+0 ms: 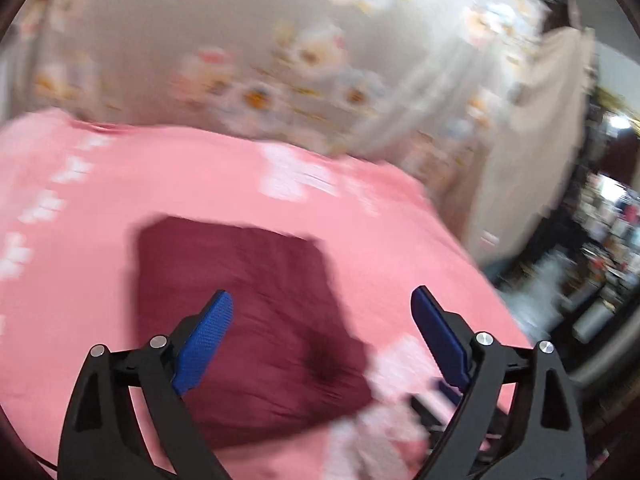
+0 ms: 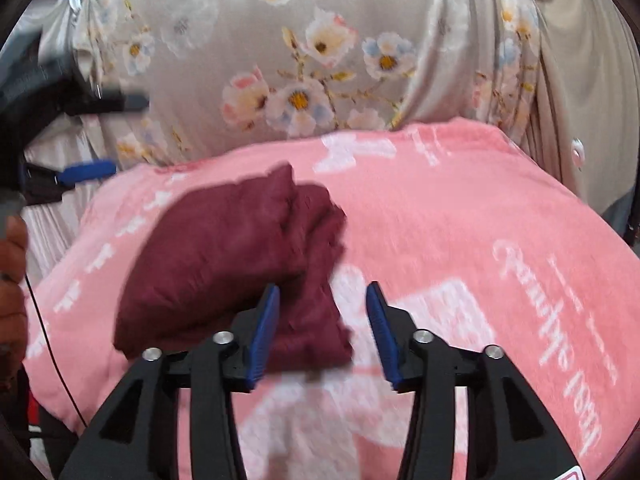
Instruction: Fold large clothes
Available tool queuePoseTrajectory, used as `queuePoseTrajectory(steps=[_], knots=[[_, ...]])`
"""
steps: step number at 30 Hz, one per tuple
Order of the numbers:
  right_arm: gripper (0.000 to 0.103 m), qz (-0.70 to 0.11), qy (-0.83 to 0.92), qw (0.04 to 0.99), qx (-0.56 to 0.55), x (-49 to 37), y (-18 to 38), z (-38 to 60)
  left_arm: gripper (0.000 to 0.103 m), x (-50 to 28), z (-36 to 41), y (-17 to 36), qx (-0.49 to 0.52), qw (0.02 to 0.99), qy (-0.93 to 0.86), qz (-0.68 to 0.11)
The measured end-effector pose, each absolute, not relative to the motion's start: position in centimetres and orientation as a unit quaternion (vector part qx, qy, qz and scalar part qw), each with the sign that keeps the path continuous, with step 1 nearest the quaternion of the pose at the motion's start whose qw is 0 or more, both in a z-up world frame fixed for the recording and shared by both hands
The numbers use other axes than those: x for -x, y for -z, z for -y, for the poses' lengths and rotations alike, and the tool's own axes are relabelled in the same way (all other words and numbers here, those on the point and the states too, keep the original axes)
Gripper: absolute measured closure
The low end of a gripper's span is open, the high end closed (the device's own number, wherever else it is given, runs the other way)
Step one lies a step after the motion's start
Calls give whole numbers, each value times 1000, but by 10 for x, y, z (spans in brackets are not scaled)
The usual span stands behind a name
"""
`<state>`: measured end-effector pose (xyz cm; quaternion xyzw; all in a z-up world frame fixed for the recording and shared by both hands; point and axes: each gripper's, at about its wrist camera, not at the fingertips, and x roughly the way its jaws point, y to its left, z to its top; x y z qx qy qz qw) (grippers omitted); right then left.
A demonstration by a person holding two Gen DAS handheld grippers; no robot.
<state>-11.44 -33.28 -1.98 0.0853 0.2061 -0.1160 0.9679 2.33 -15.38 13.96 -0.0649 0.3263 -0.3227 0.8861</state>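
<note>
1. White cursive lettering is showing on the pink blanket (image 2: 460,208) in the right wrist view, running sideways near its right edge; too blurred to be read
2. Nothing else is carrying legible text

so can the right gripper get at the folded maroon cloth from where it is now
Probably yes. The right gripper is open and empty, and the folded maroon cloth lies just ahead of it on the pink blanket, slightly to its left, with nothing lying between them.
</note>
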Motion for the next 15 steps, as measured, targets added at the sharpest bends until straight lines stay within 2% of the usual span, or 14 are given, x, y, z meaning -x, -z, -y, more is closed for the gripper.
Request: queuePoseTrajectory(steps=[1,3,10,11,13,14,15], knots=[[43,-201,108,970,-85,112,14,331,15,-33,148,-139,66,892,303,-329],[38,-198,85,973,-78,93,2,323,15,-58,131,-129,78,899,249,-352],[40,-258,56,962,-71,32,9,314,15,-96,86,-93,109,901,161,-388],[43,-268,55,959,-75,28,13,315,15,-99,84,-88,108,900,157,-393],[73,-280,57,955,-76,24,18,319,15,-102,86,-80,99,898,154,-401],[77,-278,62,955,-81,28,19,324,15,-103,89,-79,94,897,156,-403],[87,-277,63,955,-89,33,20,329,15,-103,95,-75,87,896,158,-406]])
